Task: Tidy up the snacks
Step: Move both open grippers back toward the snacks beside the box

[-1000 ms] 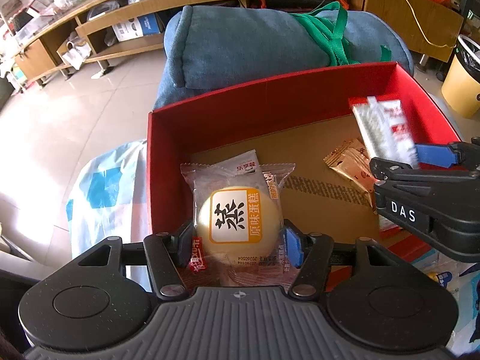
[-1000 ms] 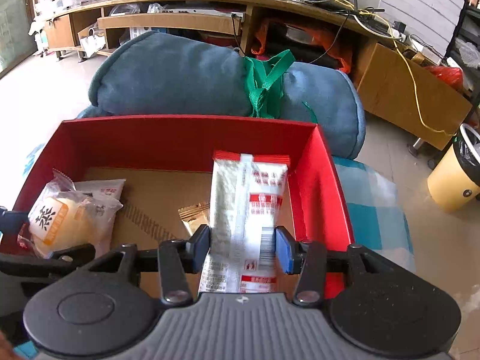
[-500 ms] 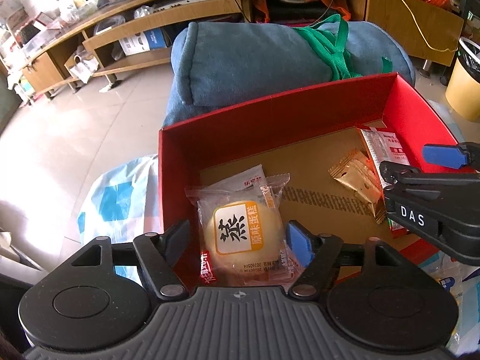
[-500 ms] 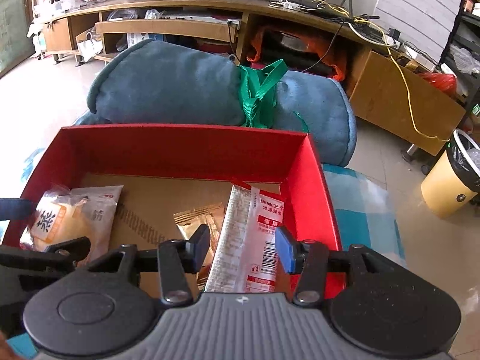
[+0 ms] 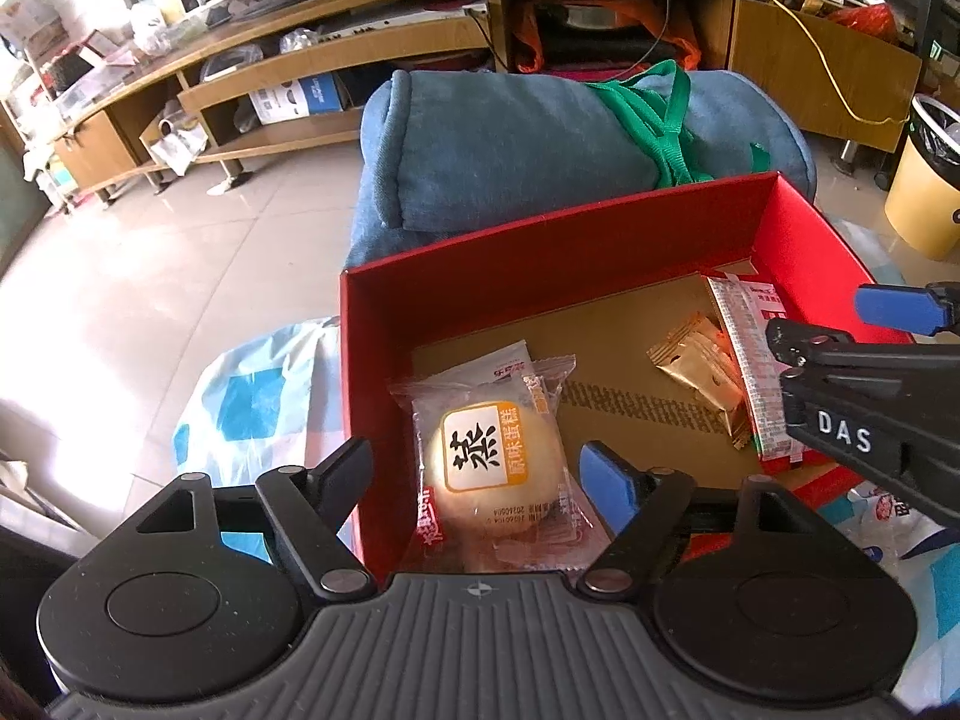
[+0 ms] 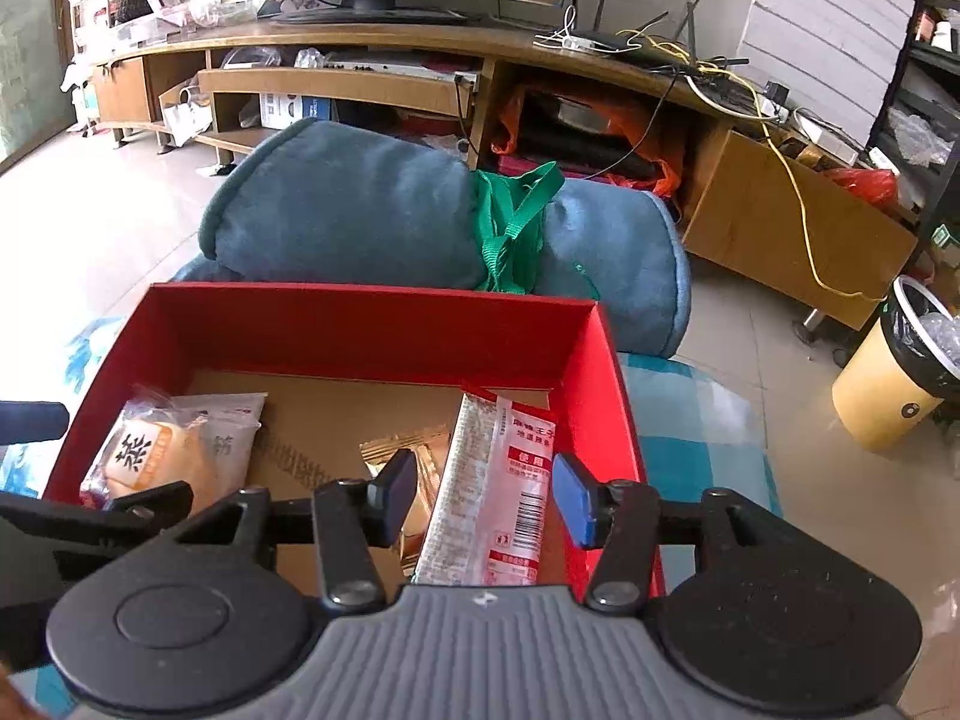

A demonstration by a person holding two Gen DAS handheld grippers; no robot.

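Note:
A red box (image 5: 540, 252) with a cardboard floor holds the snacks. A wrapped round steamed cake (image 5: 492, 456) lies at its near left, on top of a white packet (image 5: 498, 366). My left gripper (image 5: 480, 474) is open above the cake, its jaws apart on either side and not touching it. A long red-and-white packet (image 6: 498, 480) lies along the box's right wall, beside a gold sachet (image 6: 414, 450). My right gripper (image 6: 483, 495) is open over the long packet. The box (image 6: 372, 330) and cake (image 6: 156, 456) also show in the right wrist view.
A rolled blue cushion (image 5: 540, 138) with a green strap lies right behind the box. A blue-and-white patterned cloth (image 5: 252, 414) covers the surface under the box. A yellow bin (image 6: 894, 384) stands on the floor at right. A wooden TV cabinet (image 6: 420, 60) runs along the back.
Both grippers opened and let go: the cake and the long red-and-white packet now lie in the box. Both grippers have drawn back and up from the box.

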